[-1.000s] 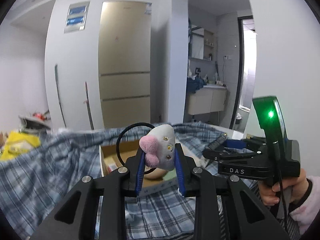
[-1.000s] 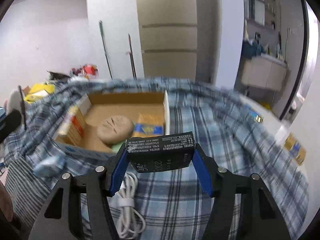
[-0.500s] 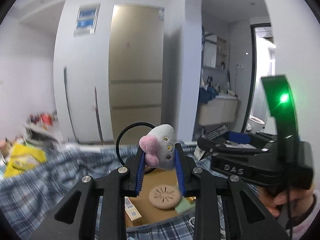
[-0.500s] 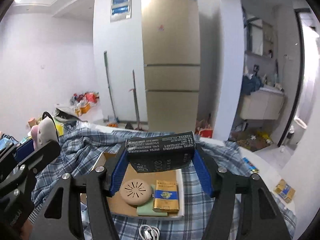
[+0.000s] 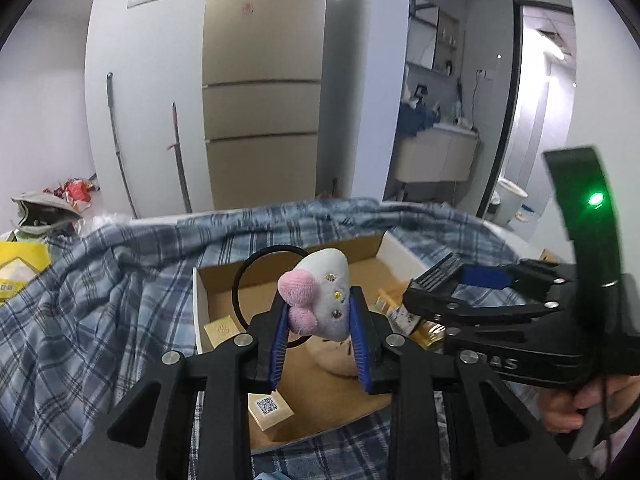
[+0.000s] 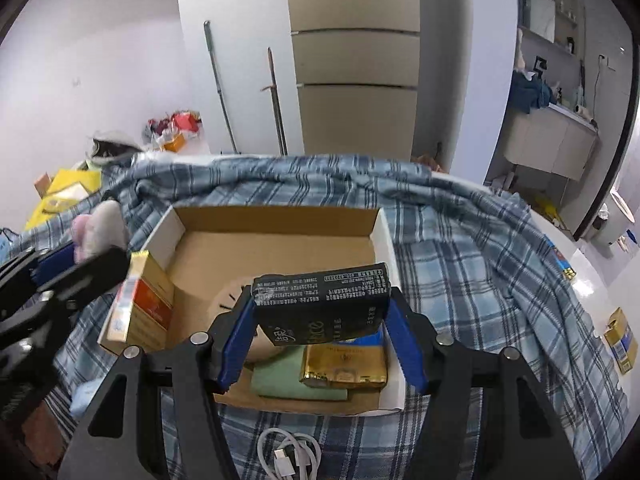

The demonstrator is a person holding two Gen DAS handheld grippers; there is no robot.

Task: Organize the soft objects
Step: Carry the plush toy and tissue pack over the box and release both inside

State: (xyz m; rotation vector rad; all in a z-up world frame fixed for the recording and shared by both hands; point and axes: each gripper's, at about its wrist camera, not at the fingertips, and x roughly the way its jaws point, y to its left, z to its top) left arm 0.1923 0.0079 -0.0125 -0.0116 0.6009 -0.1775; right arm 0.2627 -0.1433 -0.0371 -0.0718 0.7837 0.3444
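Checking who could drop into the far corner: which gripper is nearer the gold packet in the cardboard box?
Right. The right gripper, shut on a black packet, hangs just above the gold packet. The left gripper, holding a plush toy, is over the box's opposite side.

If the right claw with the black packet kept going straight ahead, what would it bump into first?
Probably the cardboard box. The right claw, shut on the black packet, points over the round tan cushion toward the box's back wall, though depth is hard to judge.

Fuzzy plush toy [image 5: 320, 304], grey-white with pink terry bow. Matt corrugated cardboard box [image 6: 280, 216]. Soft woven plaid cloth [image 6: 460, 264]. Glossy gold foil packet [image 6: 344, 364]. Matt black printed pack [image 6: 324, 304]. Smooth white cable [image 6: 288, 454].
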